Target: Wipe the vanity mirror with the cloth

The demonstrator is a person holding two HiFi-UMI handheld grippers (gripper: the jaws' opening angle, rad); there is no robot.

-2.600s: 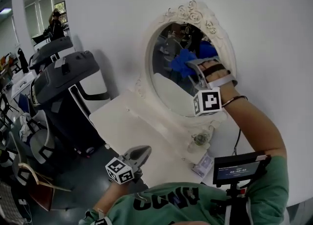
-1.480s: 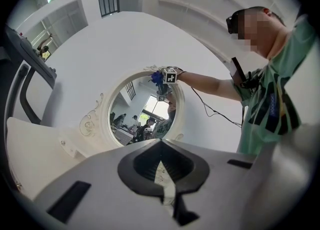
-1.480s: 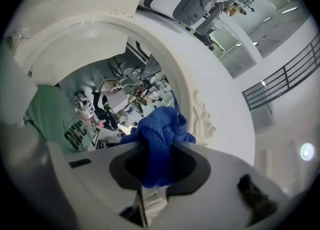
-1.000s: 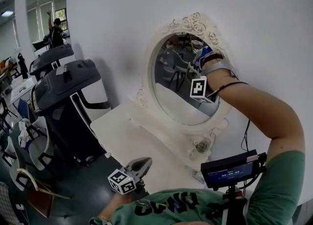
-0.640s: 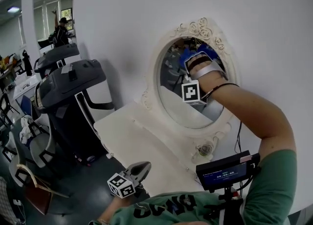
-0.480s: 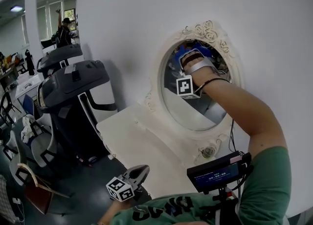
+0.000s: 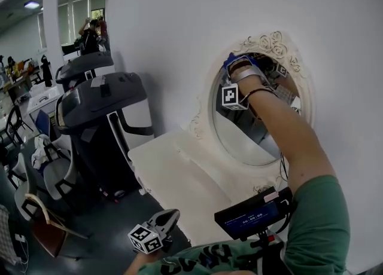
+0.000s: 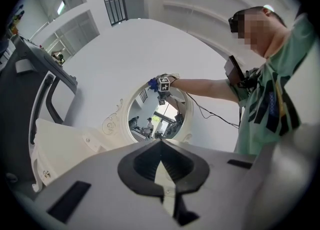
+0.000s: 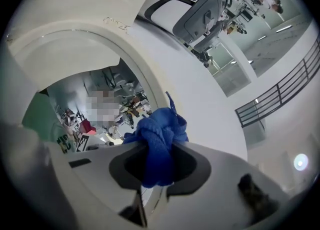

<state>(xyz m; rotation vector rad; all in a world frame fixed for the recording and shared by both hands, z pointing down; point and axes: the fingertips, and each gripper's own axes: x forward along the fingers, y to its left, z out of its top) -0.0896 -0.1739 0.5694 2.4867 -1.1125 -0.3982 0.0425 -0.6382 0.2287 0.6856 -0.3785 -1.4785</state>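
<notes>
- Where the head view looks down, the right gripper point(image 7: 239, 64) is seen raised to the top of the oval mirror point(image 7: 242, 139), just under the flowered crest of its white frame point(image 7: 270, 44).
- A blue cloth point(image 7: 235, 59) is seen bunched at that gripper's tip, against the upper part of the glass.
- The left gripper point(image 7: 169, 215) is held low, off the near edge of the white bench point(image 7: 173, 175), well apart from the mirror.
- Dark machines point(image 7: 99, 97) are seen to the left of the bench.
- From the left gripper view, the left gripper point(image 8: 160, 145) is shown with its jaws pressed together and nothing caught between them.
- Beyond it the mirror point(image 8: 150, 119) is seen upright at the back of the bench point(image 8: 60, 144), with the cloth point(image 8: 152, 82) at its top rim.
- From the right gripper view, the right gripper point(image 9: 160, 147) is shown pinching the cloth point(image 9: 160, 129), which bulges out above the jaws.
- The cloth is laid at the inner edge of the frame point(image 9: 150, 71), where it meets the glass point(image 9: 95, 91).
</notes>
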